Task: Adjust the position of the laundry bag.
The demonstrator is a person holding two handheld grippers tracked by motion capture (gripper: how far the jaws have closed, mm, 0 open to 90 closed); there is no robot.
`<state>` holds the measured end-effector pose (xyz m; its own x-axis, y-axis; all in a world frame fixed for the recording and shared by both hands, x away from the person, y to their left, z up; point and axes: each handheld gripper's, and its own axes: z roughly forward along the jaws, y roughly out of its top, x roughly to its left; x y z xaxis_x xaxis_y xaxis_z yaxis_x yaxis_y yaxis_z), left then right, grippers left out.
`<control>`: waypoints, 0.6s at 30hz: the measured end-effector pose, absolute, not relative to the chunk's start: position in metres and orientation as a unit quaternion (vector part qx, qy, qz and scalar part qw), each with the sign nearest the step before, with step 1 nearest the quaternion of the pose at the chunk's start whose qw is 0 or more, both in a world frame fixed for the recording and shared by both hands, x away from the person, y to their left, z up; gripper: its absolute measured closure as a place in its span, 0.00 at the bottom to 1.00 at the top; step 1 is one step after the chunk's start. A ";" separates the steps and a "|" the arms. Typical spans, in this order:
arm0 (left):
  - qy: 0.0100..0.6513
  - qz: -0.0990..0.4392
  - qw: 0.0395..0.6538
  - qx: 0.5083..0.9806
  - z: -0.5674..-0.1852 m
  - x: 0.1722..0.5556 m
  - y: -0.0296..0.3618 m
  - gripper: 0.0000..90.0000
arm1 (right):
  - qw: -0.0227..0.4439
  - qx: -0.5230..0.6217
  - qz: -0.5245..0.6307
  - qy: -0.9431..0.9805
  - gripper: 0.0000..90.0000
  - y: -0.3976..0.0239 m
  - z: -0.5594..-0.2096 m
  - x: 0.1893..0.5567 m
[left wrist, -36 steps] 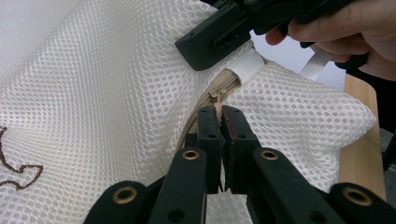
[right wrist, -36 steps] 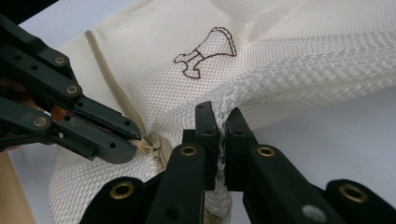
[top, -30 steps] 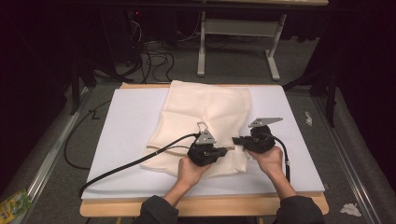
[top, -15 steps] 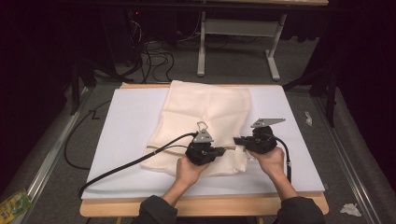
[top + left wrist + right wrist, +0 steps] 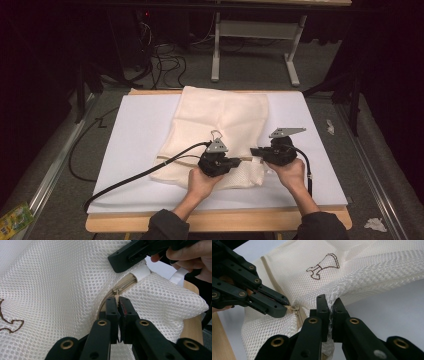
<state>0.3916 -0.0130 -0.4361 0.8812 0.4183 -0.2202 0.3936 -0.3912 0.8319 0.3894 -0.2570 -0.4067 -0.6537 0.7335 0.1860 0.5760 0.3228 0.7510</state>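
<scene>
A cream mesh bag (image 5: 220, 117) lies on the white board (image 5: 135, 150). A tan zipper (image 5: 126, 282) runs along its near part. My left gripper (image 5: 118, 301) is shut on the zipper pull (image 5: 115, 292); in the high view it (image 5: 240, 161) points right. From the other side, my right gripper (image 5: 331, 302) is shut on a fold of the mesh beside the zipper's end, and in the high view it (image 5: 252, 151) points left. The two sets of fingertips nearly meet. A brown stitched logo (image 5: 323, 266) marks the mesh beyond them.
The board rests on a wooden table whose front edge (image 5: 225, 222) is near the person. The left gripper's black cable (image 5: 140, 175) trails left across the board. On the floor behind are cables (image 5: 165, 60) and a grey table frame (image 5: 255, 35).
</scene>
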 end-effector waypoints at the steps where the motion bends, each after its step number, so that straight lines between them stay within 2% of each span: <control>1: 0.242 0.012 0.495 0.834 -0.436 0.391 -0.013 0.97 | 0.092 0.406 0.417 0.808 0.98 -0.257 -0.407 0.389; 2: 0.244 0.013 0.494 0.834 -0.437 0.391 -0.011 0.97 | 0.106 0.401 0.420 0.807 0.98 -0.258 -0.406 0.386; 18: 0.245 0.018 0.489 0.837 -0.436 0.390 -0.007 0.97 | 0.104 0.404 0.428 0.802 0.98 -0.266 -0.407 0.384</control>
